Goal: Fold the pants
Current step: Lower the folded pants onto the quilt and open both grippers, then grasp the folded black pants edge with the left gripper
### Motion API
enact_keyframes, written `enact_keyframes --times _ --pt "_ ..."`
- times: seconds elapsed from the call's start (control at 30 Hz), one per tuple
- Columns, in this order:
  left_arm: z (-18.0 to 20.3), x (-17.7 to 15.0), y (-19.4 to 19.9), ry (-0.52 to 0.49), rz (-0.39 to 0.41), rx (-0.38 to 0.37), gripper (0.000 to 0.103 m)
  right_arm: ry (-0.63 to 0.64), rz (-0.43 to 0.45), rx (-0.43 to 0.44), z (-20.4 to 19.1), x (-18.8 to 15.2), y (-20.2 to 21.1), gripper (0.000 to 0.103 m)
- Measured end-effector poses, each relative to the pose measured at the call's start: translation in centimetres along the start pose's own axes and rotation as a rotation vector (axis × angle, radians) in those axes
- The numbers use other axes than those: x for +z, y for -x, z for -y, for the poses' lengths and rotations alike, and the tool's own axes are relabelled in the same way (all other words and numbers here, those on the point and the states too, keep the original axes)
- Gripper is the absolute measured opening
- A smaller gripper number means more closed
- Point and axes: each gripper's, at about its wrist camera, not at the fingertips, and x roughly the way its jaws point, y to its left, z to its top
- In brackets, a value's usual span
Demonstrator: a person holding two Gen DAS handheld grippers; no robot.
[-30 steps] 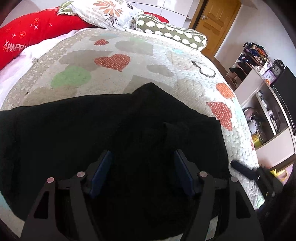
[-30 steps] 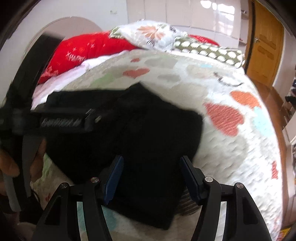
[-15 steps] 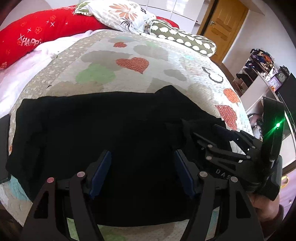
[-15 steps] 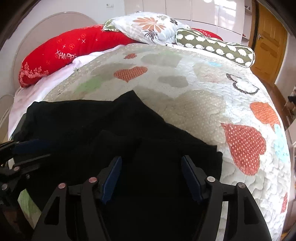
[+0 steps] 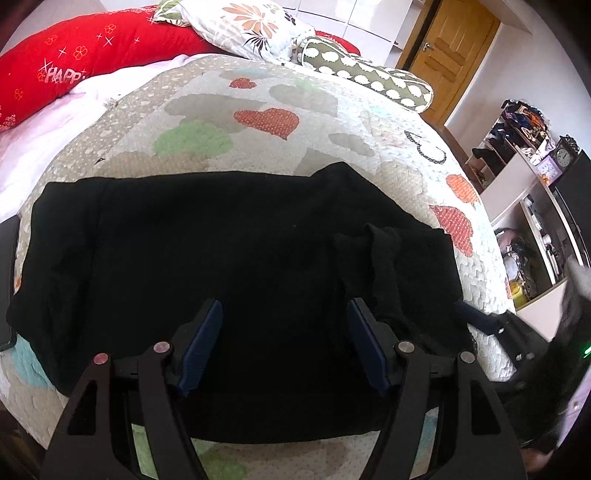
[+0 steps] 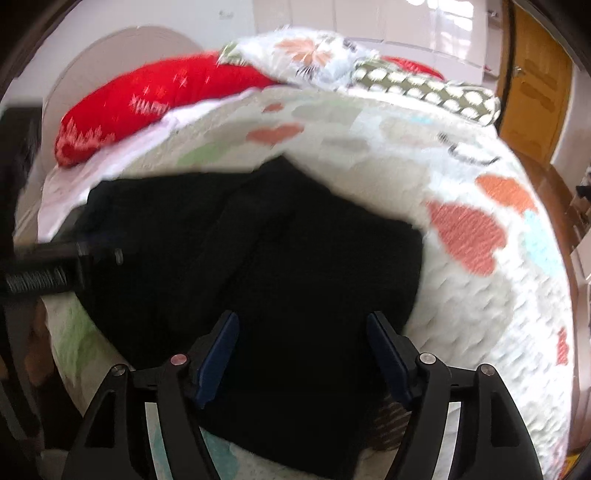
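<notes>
Black pants (image 5: 240, 251) lie spread across the near part of a heart-patterned quilt (image 5: 258, 122), with a rumpled ridge toward their right end. They also show in the right wrist view (image 6: 303, 266), which is blurred. My left gripper (image 5: 286, 314) is open and empty above the pants' near edge. My right gripper (image 6: 302, 326) is open and empty above the pants' right end; it shows at the right edge of the left wrist view (image 5: 491, 325). The left gripper's body shows at the left of the right wrist view (image 6: 55, 258).
A red pillow (image 5: 74, 70), a floral pillow (image 5: 251, 22) and a spotted green bolster (image 5: 369, 77) lie at the head of the bed. A wooden door (image 5: 454, 44) and open shelves (image 5: 524, 192) with clutter stand to the right of the bed.
The right gripper has swung back from over the pants' middle to the right edge of the bed. The left gripper pulled back a little. The pants have not moved.
</notes>
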Motion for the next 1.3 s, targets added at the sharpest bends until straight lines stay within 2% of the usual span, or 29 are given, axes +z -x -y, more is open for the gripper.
enact_keyframes --times 0.1,0.37,0.57,0.8,0.97,1.13,1.3 --pt "-0.1 -0.3 0.5 -0.006 0.008 0.007 0.069 0.015 0.005 -0.024 -0.5 0.1 0.1 0.073" --pt "-1.7 -0.7 2.3 0.015 0.036 0.034 0.074 0.021 0.074 0.012 -1.7 3.2 1.4 0.073" --pt "-3.1 -1.0 3.2 0.044 0.047 0.046 0.08 0.015 0.009 0.044 -2.8 3.7 -2.0 0.073" --pt "-4.9 -1.2 3.8 0.086 0.055 0.052 0.08 0.023 0.044 0.032 -3.0 5.0 -1.0 0.073" --pt "-5.6 -1.4 4.3 0.1 0.062 0.056 0.08 0.01 0.0 0.043 -2.9 5.6 -3.0 0.073" --pt "-7.4 -1.8 5.1 0.144 0.066 0.039 0.08 0.036 -0.012 0.03 -3.5 5.8 -3.0 0.073" --pt "-10.3 -2.9 6.6 0.233 0.091 0.005 0.083 0.066 0.039 0.051 -4.3 6.6 -1.3 0.076"
